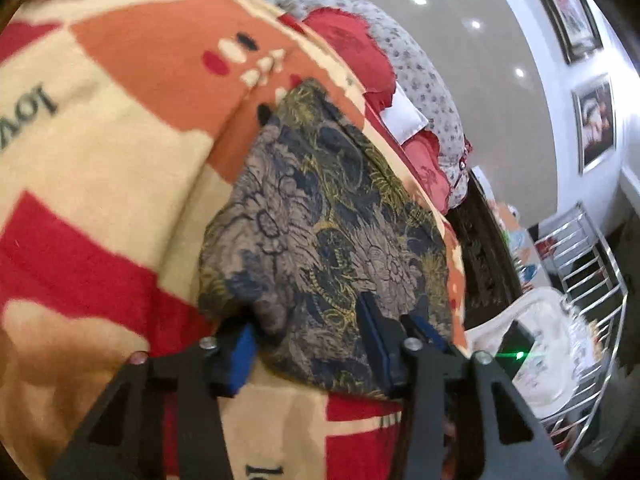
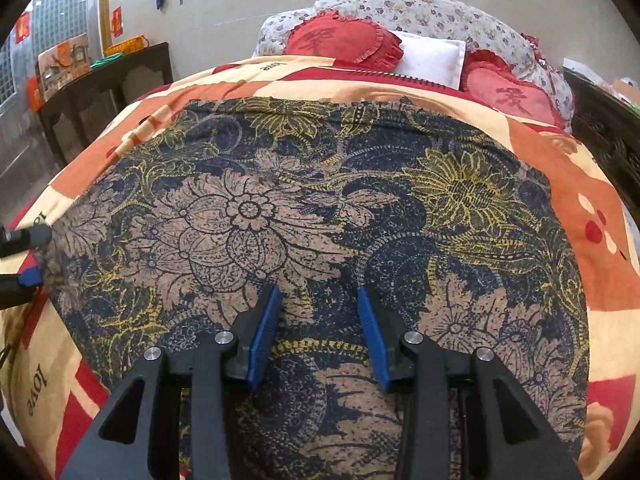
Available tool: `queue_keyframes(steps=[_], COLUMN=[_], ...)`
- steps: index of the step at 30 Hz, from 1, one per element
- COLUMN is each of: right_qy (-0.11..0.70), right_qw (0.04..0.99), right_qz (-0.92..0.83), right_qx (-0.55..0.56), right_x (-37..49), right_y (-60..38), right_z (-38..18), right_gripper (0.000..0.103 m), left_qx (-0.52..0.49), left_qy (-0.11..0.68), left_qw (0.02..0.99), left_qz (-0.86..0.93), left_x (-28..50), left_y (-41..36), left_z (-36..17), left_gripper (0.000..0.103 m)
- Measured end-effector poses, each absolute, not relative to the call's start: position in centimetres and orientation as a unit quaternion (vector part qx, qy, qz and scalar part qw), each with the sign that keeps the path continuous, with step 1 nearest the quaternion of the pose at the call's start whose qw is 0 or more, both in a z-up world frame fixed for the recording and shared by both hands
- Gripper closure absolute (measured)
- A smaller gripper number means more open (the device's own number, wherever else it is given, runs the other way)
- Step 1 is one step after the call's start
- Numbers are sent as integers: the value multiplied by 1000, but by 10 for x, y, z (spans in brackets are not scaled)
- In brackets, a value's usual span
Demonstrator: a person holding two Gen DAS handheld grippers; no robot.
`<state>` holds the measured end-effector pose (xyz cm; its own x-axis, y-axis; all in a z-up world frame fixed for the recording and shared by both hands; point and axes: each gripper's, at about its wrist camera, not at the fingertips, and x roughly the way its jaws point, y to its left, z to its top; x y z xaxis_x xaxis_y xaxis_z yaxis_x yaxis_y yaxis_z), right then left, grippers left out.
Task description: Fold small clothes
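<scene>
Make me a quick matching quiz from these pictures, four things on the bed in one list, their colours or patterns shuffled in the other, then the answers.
1. garment
2. blanket
3. heart cushion
4. small pillow

A. plain white
B. red with a frilled edge
C. dark blue and tan floral
D. cream, orange and red blocks

Pairs: 1-C, 2-D, 3-B, 4-A

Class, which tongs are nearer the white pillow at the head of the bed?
Right. The right tongs rest mid-garment, facing the white pillow; the left tongs sit at the floral garment's far side edge.
</scene>
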<state>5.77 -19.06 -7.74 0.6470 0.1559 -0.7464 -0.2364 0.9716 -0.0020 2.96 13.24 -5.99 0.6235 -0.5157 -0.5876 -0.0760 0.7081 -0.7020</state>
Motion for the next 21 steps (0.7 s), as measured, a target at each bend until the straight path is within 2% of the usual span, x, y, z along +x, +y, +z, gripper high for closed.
queue_keyframes(steps=[4, 8, 11, 13, 15, 18, 21], right_qy=[406, 406, 406, 406, 406, 406, 407], right_qw=[906, 906, 906, 906, 906, 906, 906], right_qz=[108, 108, 108, 108, 108, 108, 107], right_qx=[-50, -50, -50, -50, -50, -49, -53], right_x=[58, 58, 58, 58, 58, 58, 58], right_y=[-190, -190, -190, -190, -190, -190, -189], right_z=[-78, -78, -78, -78, -78, -78, -78], right_gripper=[65, 65, 65, 65, 65, 65, 65], left_qx=[-385, -366, -376, -407, -417, -392, -370], left_qy=[420, 441, 433, 426, 425, 424, 421], left_qw=[816, 808, 807, 799, 796, 811, 826], left_qz=[-93, -137, -144, -123, -111, -90, -68], left_x=[35, 39, 46, 48, 49, 49, 46], left_y=[148, 128, 133, 148, 155, 154, 150], left_z=[-74, -74, -71, -76, -78, -75, -72], left_gripper=[59, 45, 44, 49, 68, 81, 87])
